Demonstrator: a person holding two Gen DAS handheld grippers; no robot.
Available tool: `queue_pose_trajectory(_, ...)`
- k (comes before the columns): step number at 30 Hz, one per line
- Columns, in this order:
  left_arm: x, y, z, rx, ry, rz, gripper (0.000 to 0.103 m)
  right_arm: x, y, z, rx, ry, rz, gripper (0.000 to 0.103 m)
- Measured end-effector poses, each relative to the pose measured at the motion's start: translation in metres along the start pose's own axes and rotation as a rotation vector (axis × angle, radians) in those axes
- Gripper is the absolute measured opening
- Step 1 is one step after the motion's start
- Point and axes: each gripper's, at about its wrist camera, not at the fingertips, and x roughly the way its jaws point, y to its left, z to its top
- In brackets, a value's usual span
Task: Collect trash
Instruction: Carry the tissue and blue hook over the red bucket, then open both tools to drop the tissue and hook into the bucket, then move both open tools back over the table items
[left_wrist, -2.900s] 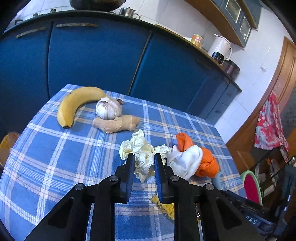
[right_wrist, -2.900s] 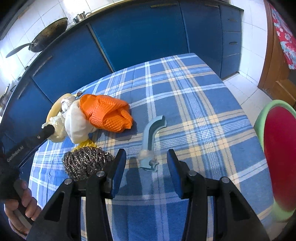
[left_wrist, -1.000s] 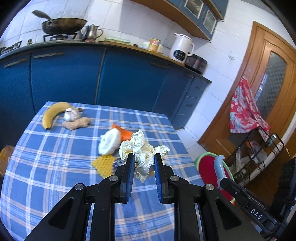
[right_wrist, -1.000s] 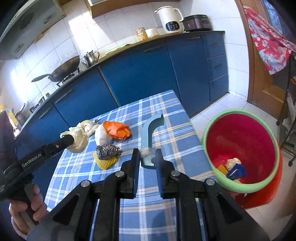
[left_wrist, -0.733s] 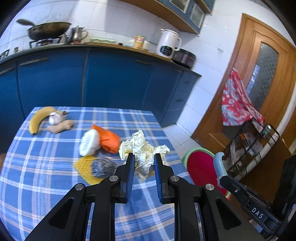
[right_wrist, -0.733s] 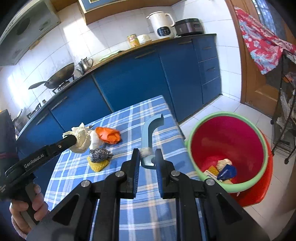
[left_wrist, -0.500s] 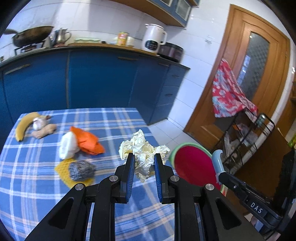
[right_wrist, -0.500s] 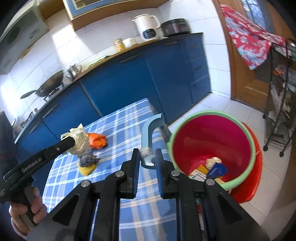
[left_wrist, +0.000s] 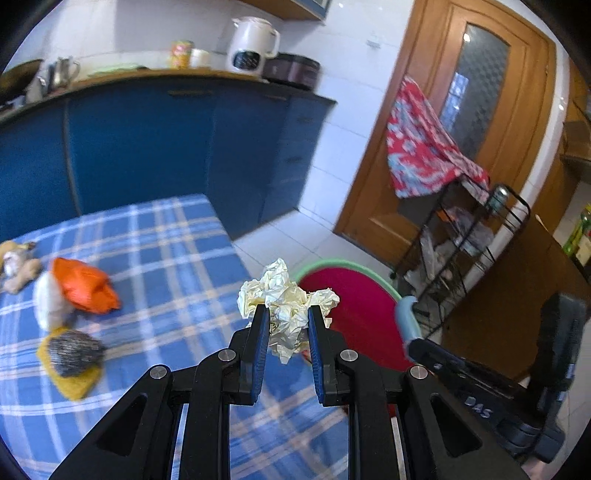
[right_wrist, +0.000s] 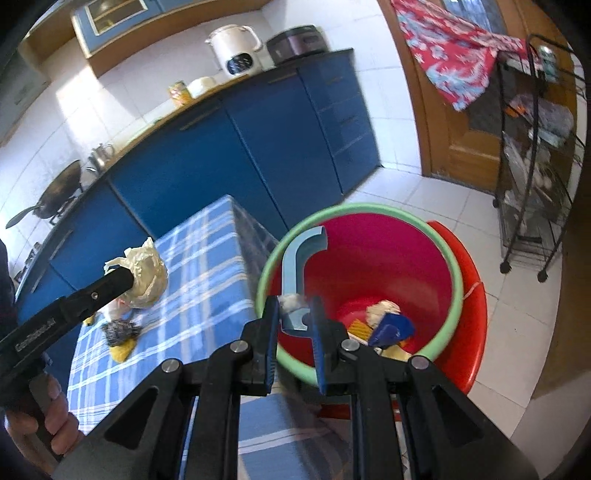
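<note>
Paper (left_wrist: 286, 295), a crumpled pale wad, sits clamped in my left claw (left_wrist: 285, 325), pads pressed on both sides of it, held up off the worktop (left_wrist: 177, 254) near its end. Past the wad, lower and to the right, is the bin (left_wrist: 354, 317), red inside with a green rim. My right claw (right_wrist: 293, 319) is closed on a light blue hook (right_wrist: 295, 266), gripping it at its lower end so the curved top stands up over the bin's (right_wrist: 369, 258) near rim. From the right wrist view the bin stands on the floor just beside the worktop's (right_wrist: 207, 295) end, with a few scraps in its bottom: something pale, something dark blue, something yellow. In that same view my left claw (right_wrist: 125, 278) reaches in from the left with the paper (right_wrist: 142, 271) above the checked cloth. Left on the worktop are an orange glove (left_wrist: 83, 286) with a white lump against it, and nearer me a steel scourer (left_wrist: 74, 352) lying on a yellow sponge (left_wrist: 74, 384). At the far left edge a blurred pale cluster lies on the cloth; I cannot tell what it is. Behind stand blue cabinets (left_wrist: 147, 147), with a white kettle (left_wrist: 253, 46) on top.
</note>
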Motion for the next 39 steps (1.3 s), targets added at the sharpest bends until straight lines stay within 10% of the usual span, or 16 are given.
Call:
queue_pose_trajectory(25,0.097,-0.05,-0.012,0.099,0.175,-0.08,0.023,0.012,-0.064,0.009,0.125,-0.046,-0.071,0.021)
queue_pose_trajectory(31,0.097,-0.054,-0.01,0.098,0.161,-0.069,0.048,0.002,-0.069,0.012,0.135,-0.068,-0.077,0.026)
queue_pose_trajectory(39,0.09,-0.043,-0.01,0.08,0.154,-0.048,0.049,0.001,-0.066,0.008,0.132,-0.064,-0.057,0.027)
